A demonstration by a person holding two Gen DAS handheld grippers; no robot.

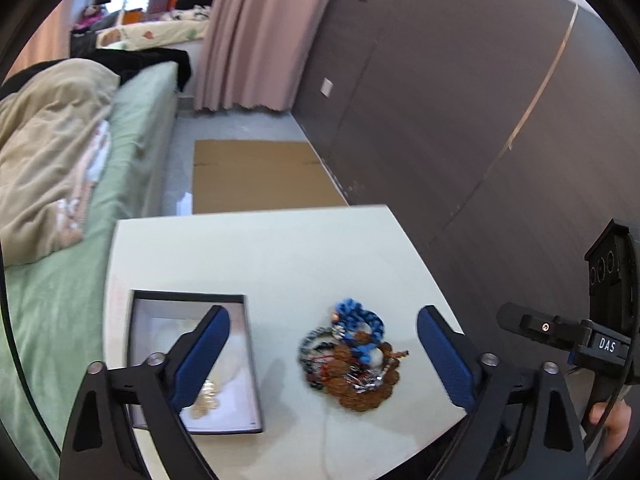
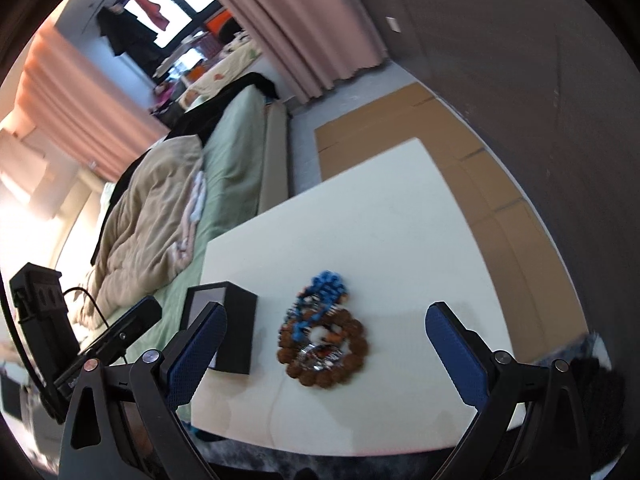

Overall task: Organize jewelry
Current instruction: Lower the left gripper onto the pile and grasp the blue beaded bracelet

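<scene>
A tangled pile of bracelets, brown, blue and dark beads, lies on the white table. To its left stands an open dark jewelry box with a pale lining and a light gold piece inside. My left gripper hovers open above the table, its left finger over the box, the pile between the fingers but untouched. In the right wrist view the same pile and box show. My right gripper is open above the pile, holding nothing.
A bed with green sheet and beige duvet runs along the table's left. Flat cardboard lies on the floor beyond the table. A dark wall stands at right, pink curtains behind. The right gripper's body shows at right.
</scene>
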